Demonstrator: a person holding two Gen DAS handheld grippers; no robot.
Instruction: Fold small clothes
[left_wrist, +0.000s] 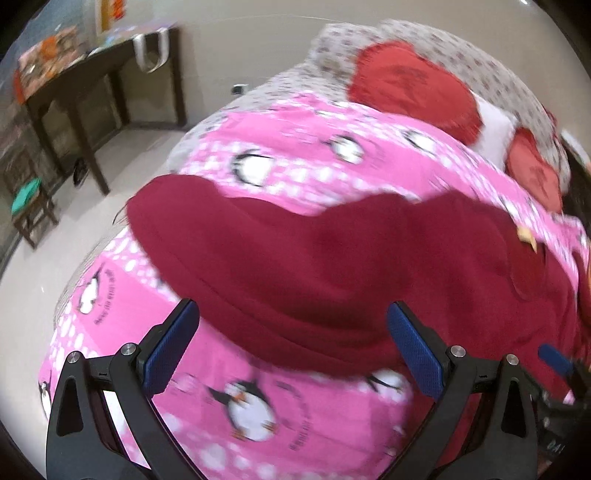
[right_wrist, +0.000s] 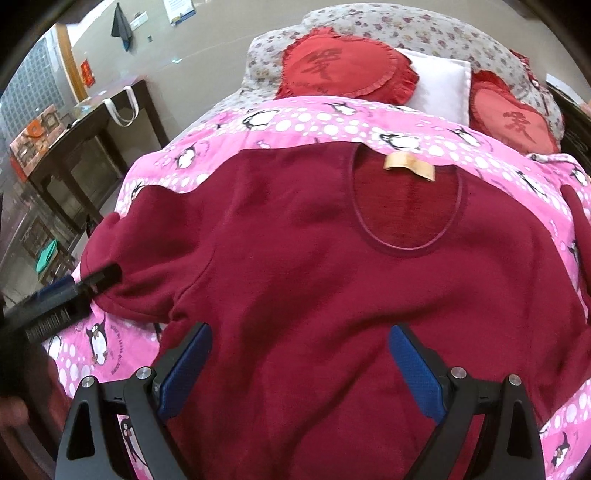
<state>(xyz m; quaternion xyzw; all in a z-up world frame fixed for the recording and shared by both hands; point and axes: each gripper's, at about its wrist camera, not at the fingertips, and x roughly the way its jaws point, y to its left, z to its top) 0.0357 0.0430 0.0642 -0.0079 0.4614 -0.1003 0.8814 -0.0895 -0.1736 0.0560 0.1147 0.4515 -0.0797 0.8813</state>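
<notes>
Both grippers, left (left_wrist: 293, 332) and right (right_wrist: 299, 354), hold fingers apart over the maroon sweater (right_wrist: 314, 266).

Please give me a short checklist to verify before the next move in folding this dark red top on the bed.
1. Dark red fleece top lies front up, flat on the pink penguin-print blanket: ok.
2. Left gripper open, over the sleeve: ok.
3. Right gripper open above the body of the top: ok.
4. Neither gripper pinches cloth yet: ok.
5. Sleeve on the far right lies flat: cannot tell, mostly out of view.
6. Red heart-shaped cushions clear of the top: ok.
</notes>
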